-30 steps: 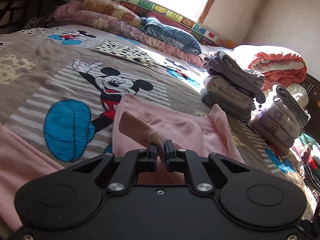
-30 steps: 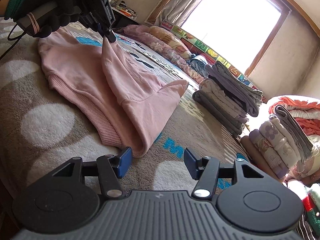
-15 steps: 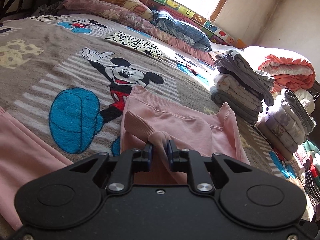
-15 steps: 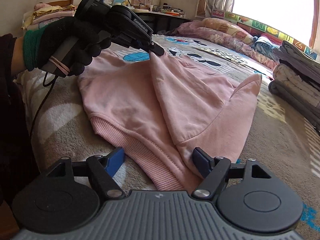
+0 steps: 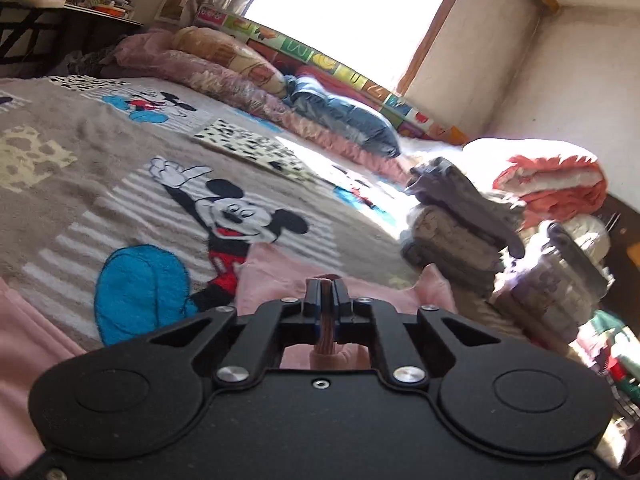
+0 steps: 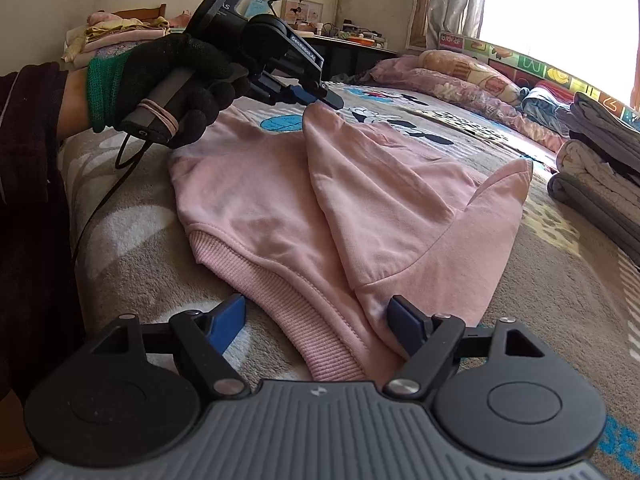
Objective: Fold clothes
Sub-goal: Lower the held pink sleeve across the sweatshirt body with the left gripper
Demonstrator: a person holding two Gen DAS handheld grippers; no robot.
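The pink sweatshirt [image 6: 360, 200] lies on the cartoon-mouse blanket [image 5: 80, 184] that covers the bed, its ribbed hem [image 6: 280, 280] running along the near side toward the right gripper. The left gripper [image 5: 327, 300], held in a black-gloved hand [image 6: 176, 80], is clenched on a pinch of the pink fabric; in its own view the cloth stands squeezed between the two pads. From that pinch the sweatshirt rises into a peaked fold, and a raised flap slopes down across the garment toward the hem. On the far side a second pink point [image 6: 516, 176] of the garment stands up. The right gripper [image 6: 316, 316] hovers low at the near edge with its jaws wide apart, having just been opening; the hem and the lower corner of the flap lie between its blue pads [image 6: 404, 320], but neither pad presses on the cloth, though the right pad sits just beside the fabric edge. To the left of the sweatshirt the blanket is bare up to the bed's edge, where the person's dark sleeve [image 6: 28, 140] comes in. Beyond the garment a broad stretch of blanket runs bare to the pillows [image 5: 224, 56] under the window. To the right, stacks of folded clothes [image 5: 460, 232] stand near the sweatshirt's far edge, and a rolled coral-and-white quilt [image 5: 560, 180] lies behind them, so room on that side is tighter.
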